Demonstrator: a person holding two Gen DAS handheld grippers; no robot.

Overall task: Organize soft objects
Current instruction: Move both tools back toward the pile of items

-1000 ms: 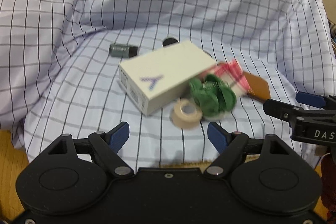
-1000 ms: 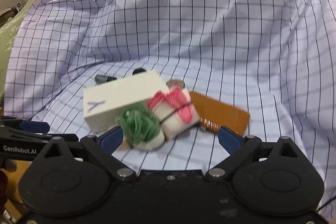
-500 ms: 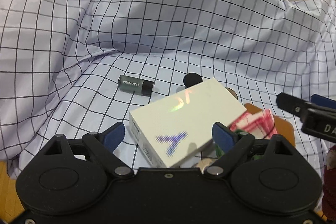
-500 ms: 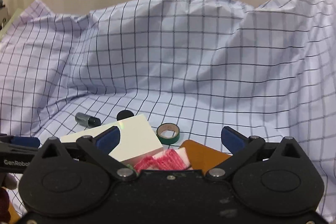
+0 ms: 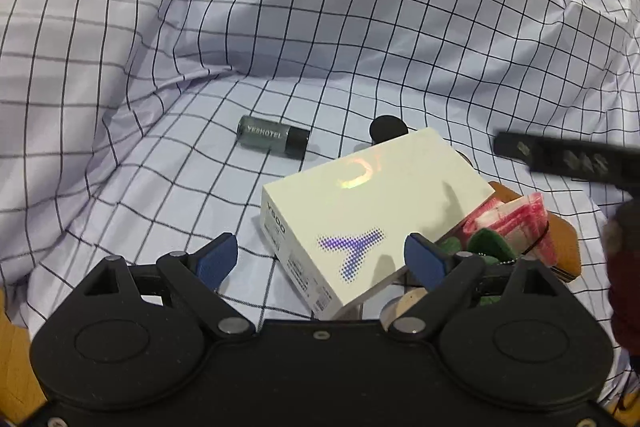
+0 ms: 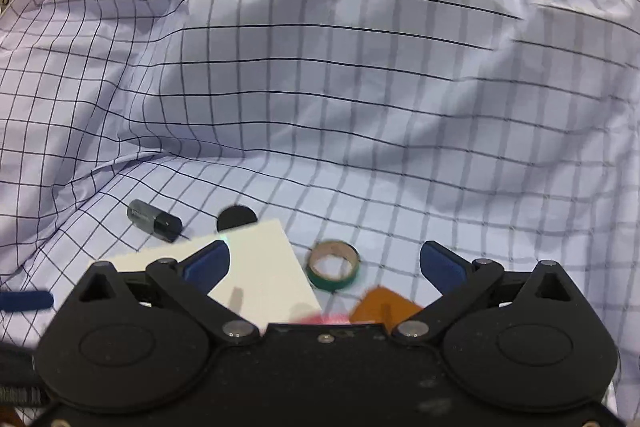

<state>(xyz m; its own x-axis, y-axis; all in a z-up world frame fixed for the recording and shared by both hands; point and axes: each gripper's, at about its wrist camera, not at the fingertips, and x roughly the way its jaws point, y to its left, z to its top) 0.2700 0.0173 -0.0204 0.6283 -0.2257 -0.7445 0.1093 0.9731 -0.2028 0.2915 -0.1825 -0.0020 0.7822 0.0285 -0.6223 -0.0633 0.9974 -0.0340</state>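
Left wrist view: the left claw [image 5: 320, 255] now stands well open, wider than a second ago, its jaws having stopped spreading, and nothing is pressed between its blue pads. It has come in closer over the pile, so the white box [image 5: 372, 211] that earlier lay well ahead now fills the space just before and between the pads without being gripped. The soft things of the task sit tucked against the box's right side: a pink-and-white folded cloth [image 5: 516, 219] bound with a dark band, and a green scrubby puff [image 5: 486, 247] partly hidden behind the right pad, both resting on a brown leather-like pad [image 5: 560, 247]. A small grey bottle [image 5: 272, 137] and a black disc [image 5: 386, 126] lie farther back on the checked sheet [image 5: 160, 47]. In the right wrist view the right claw [image 6: 324, 259] is open and empty too; it has swept forward, so the soft items have almost slid below its frame, only a pink blur [image 6: 324, 319] showing, while a green tape roll [image 6: 334, 265] lies between its pads. Seemingly neither claw has yet taken a soft item; the left looks the better placed, though the box stands in its way.
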